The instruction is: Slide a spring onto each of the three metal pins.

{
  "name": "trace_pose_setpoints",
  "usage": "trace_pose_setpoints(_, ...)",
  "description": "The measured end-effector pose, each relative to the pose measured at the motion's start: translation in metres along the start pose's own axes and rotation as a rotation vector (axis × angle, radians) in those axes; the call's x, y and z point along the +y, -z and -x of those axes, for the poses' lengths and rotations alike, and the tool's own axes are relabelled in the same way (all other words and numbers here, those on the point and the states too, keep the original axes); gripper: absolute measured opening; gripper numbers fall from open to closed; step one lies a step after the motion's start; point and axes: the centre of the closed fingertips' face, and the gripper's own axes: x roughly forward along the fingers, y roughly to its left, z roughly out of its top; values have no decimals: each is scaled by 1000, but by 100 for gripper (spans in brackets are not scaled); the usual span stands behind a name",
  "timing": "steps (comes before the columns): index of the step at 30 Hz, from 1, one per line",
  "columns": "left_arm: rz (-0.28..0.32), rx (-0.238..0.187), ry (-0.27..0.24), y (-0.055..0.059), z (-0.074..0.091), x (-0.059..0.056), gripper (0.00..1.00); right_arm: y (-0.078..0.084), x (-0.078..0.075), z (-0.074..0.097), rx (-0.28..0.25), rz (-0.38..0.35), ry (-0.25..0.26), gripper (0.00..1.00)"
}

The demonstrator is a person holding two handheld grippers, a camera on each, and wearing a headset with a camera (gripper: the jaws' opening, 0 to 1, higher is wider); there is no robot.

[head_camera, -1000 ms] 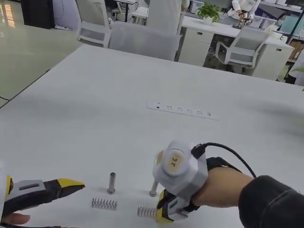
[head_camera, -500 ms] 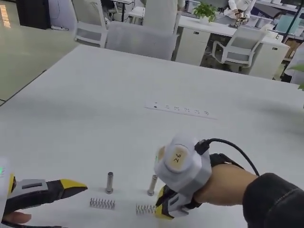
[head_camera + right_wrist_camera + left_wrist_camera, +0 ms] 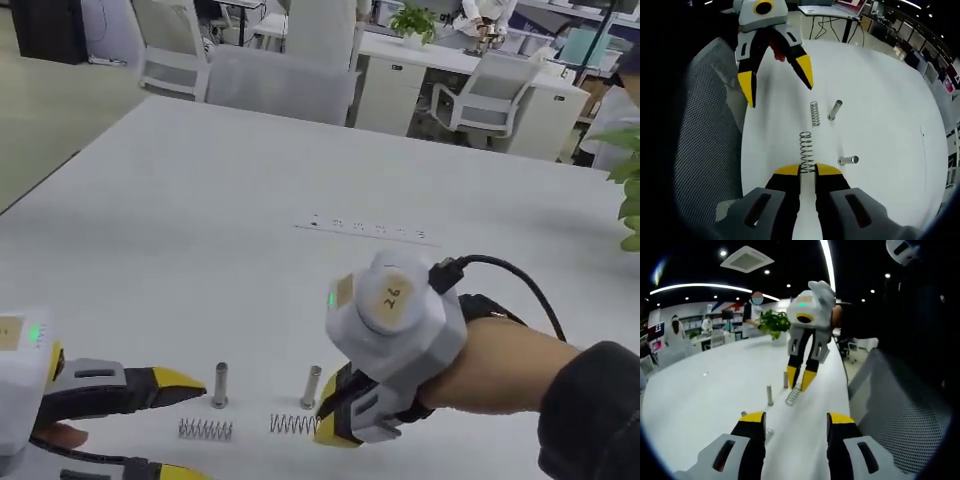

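Pinching one spring (image 3: 806,145) in narrow jaws is the right gripper (image 3: 807,170); the left gripper (image 3: 796,417) gapes empty. Both pins (image 3: 311,385) stand bare.

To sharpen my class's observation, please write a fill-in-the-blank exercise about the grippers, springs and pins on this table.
1. The right gripper is shut on the end of a ____.
2. The left gripper has its jaws ____.
3. In the head view, ____ pins stand upright on the table.
Missing words: spring; open; two.
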Motion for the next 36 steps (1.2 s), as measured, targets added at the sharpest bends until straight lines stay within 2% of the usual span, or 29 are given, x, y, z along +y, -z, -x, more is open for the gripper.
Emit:
trace_pose_setpoints(7, -13, 0, 32, -4, -9, -3, 40, -13, 6, 3, -18, 26, -7, 7)
trace_pose_setpoints(18, 18, -10, 46, -1, -18, -5, 32, -33, 16, 4, -53, 77, -31, 7)
trace_pose_setpoints(23, 28, -19, 51, -2, -19, -6, 23, -37, 19, 3, -54, 93, -41, 7)
trace_pose_setpoints(27, 26, -11, 65, 0, -19, -9, 13, -41, 21, 3, -59, 107, -45, 7)
trace_pose_setpoints(36, 0, 4, 60, 4, -19, -8, 3, -41, 27, 3, -56, 130, -58, 7)
